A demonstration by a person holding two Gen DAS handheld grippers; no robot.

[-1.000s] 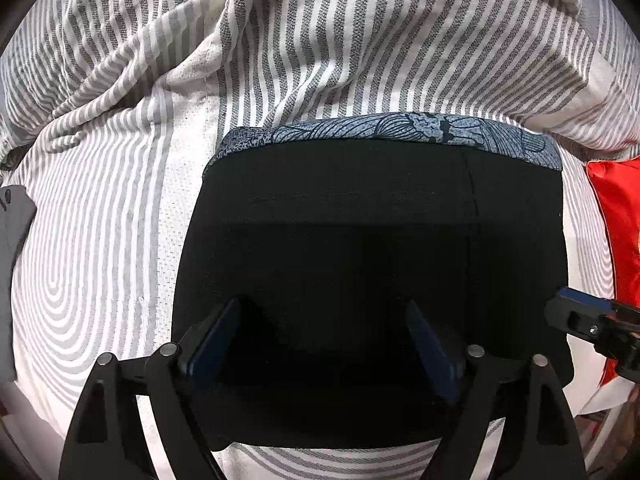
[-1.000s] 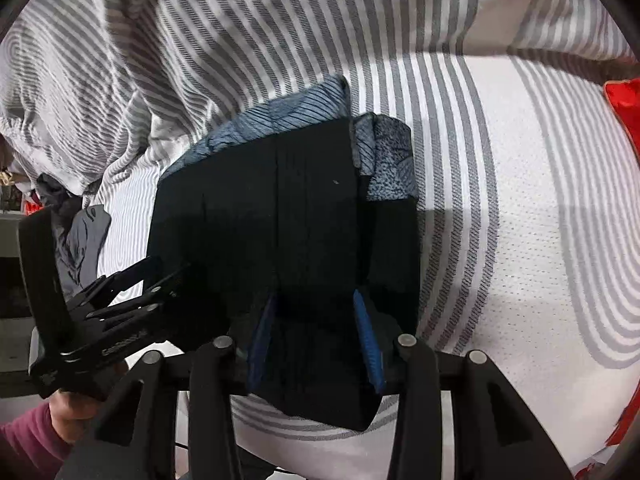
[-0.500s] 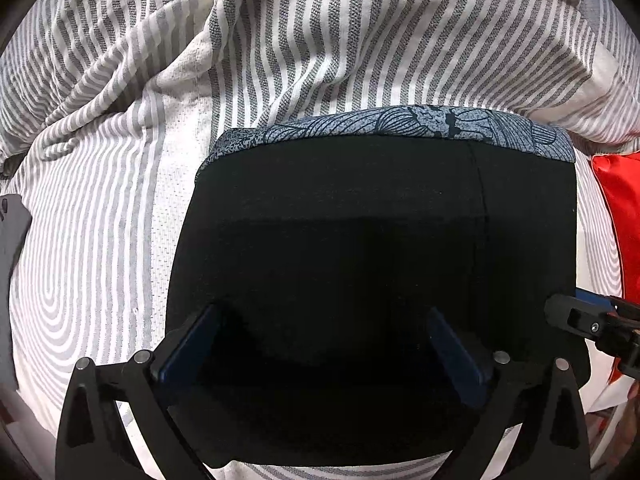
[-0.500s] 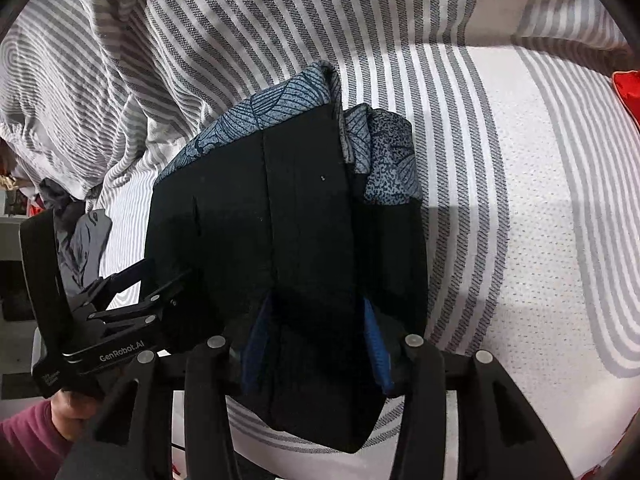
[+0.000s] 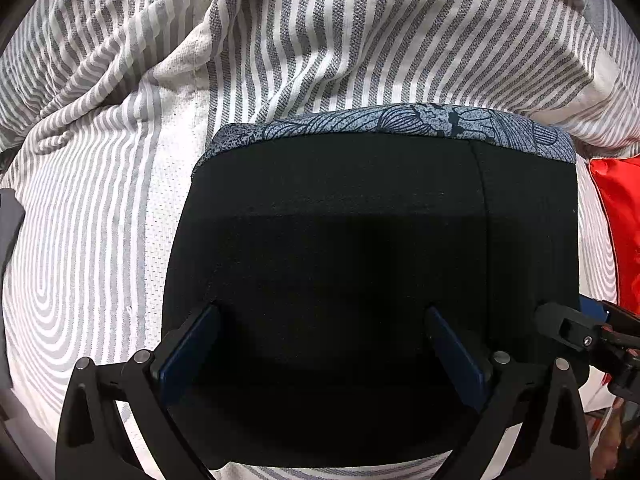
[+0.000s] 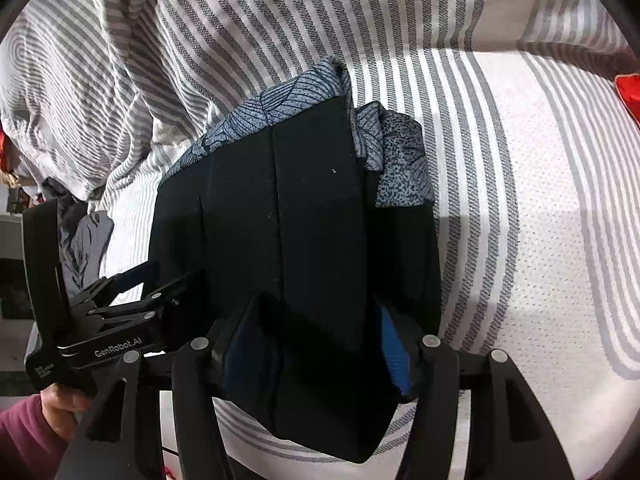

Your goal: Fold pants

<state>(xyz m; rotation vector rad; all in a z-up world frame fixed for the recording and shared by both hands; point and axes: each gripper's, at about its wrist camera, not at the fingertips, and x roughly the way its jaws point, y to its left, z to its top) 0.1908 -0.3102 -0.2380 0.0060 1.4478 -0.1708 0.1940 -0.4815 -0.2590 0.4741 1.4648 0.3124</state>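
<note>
Folded black pants [image 5: 360, 208] lie flat on the striped bed sheet [image 5: 100, 240], on top of a blue patterned garment [image 5: 400, 120] that shows along their far edge. Straight above the pants, my left gripper [image 5: 322, 312] points down with its jaws wide open and nothing gripped. In the right wrist view, my right gripper [image 6: 318, 308] straddles the near edge of the pants [image 6: 280, 200]. Its jaws are opening and the blue pads [image 6: 394, 352] stand off the cloth. The left gripper's fingers [image 6: 136, 276] show at the left there.
A crumpled striped blanket [image 5: 280, 40] bunches behind the pants. A red item [image 5: 616, 220] lies at the right edge and a grey garment [image 6: 84, 240] at the left. A hand in a maroon sleeve [image 6: 28, 436] holds the left gripper. Bare sheet [image 6: 540, 240] stretches to the right.
The left jaws have spread from partly open to full width. The right jaws have widened around the pants' near edge. The pants lie where they were.
</note>
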